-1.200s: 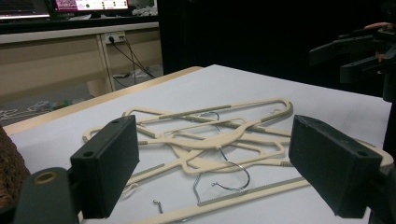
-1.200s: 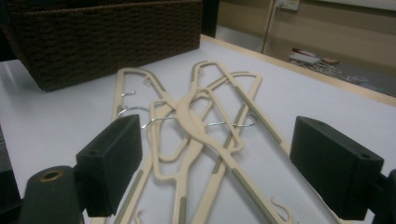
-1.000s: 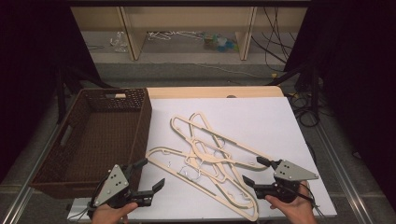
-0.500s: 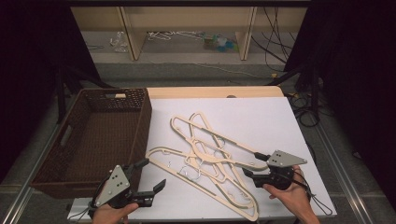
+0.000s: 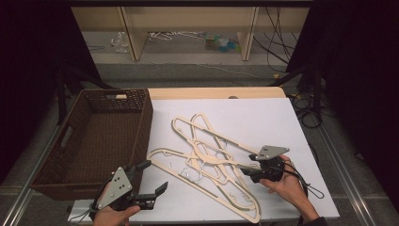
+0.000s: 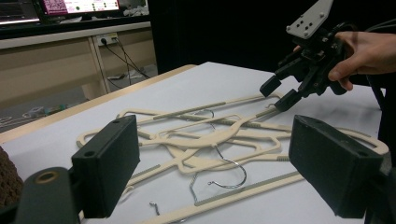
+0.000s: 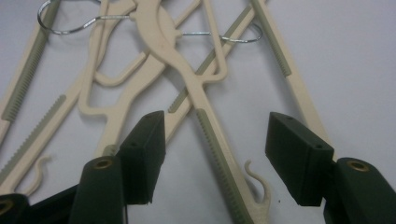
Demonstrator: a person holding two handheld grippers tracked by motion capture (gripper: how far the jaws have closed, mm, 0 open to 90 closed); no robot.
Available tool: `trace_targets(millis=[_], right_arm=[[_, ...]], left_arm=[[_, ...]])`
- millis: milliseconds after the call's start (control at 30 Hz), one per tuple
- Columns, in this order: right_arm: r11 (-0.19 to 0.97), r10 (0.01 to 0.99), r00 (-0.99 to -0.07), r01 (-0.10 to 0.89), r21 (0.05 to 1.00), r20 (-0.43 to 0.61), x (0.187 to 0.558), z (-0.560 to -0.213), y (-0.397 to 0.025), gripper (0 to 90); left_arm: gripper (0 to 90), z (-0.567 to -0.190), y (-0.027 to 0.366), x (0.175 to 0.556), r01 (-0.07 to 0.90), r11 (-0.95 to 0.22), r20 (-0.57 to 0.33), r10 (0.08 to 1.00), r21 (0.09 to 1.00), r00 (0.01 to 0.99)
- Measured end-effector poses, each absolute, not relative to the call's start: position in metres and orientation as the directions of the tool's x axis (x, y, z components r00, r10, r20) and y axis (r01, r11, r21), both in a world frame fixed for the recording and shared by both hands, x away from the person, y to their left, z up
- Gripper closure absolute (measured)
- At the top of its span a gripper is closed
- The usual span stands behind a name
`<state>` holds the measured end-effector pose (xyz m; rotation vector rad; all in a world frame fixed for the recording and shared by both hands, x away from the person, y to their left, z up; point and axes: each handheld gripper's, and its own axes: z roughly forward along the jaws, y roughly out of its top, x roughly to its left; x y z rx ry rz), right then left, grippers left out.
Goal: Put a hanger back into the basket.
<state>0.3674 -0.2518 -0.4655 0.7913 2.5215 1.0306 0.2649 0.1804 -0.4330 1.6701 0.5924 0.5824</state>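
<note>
Straddling one arm of a cream plastic hanger (image 7: 205,112), the right gripper (image 7: 215,158) is holding its 2 jaws wide apart, one on each side of the ribbed grey-green strip that runs along that arm, with neither pad touching it. A small curled hook at the arm's end is lying just inside the jaw on the right of the right gripper view. In the high view the right gripper (image 5: 249,167) is reaching over the right edge of the hanger pile (image 5: 207,160), and the person's right hand (image 5: 287,186) is wrapping around its body, a cable trailing behind.

Farther off, the left gripper (image 5: 151,178) is hovering near the front edge of the tabletop (image 5: 263,117), its jaws also spread apart and gripping nothing, pointing toward the pile. The left hand (image 5: 113,216) is holding it from below.

The tangled hangers are lying flat on the white tabletop, overlapping one another, with wire hooks (image 6: 224,163) showing among them. A dark brown wicker basket (image 5: 70,141) is sitting just beside the tabletop's left edge, well apart from the right gripper. Shelving (image 5: 188,28) is standing beyond the table.
</note>
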Motion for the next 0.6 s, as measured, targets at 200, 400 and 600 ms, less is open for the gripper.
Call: trace_targets(millis=[200,400,600], right_arm=[[0.586,0.582,-0.813,0.42,0.692,0.0,0.38,-0.475,-0.251,44.4],[0.607,0.562,-0.827,0.42,0.675,0.009,0.387,-0.476,-0.246,50.2],[0.636,0.536,-0.844,0.408,0.655,0.006,0.395,-0.48,-0.243,59.1]], left_arm=[[16.3,-0.434,0.18,0.265,0.073,-0.158,0.051,0.664,0.985,0.746],[16.2,-0.434,0.179,0.265,0.062,-0.161,0.06,0.658,0.985,0.751],[16.5,-0.434,0.179,0.265,0.066,-0.174,0.067,0.659,0.983,0.749]])
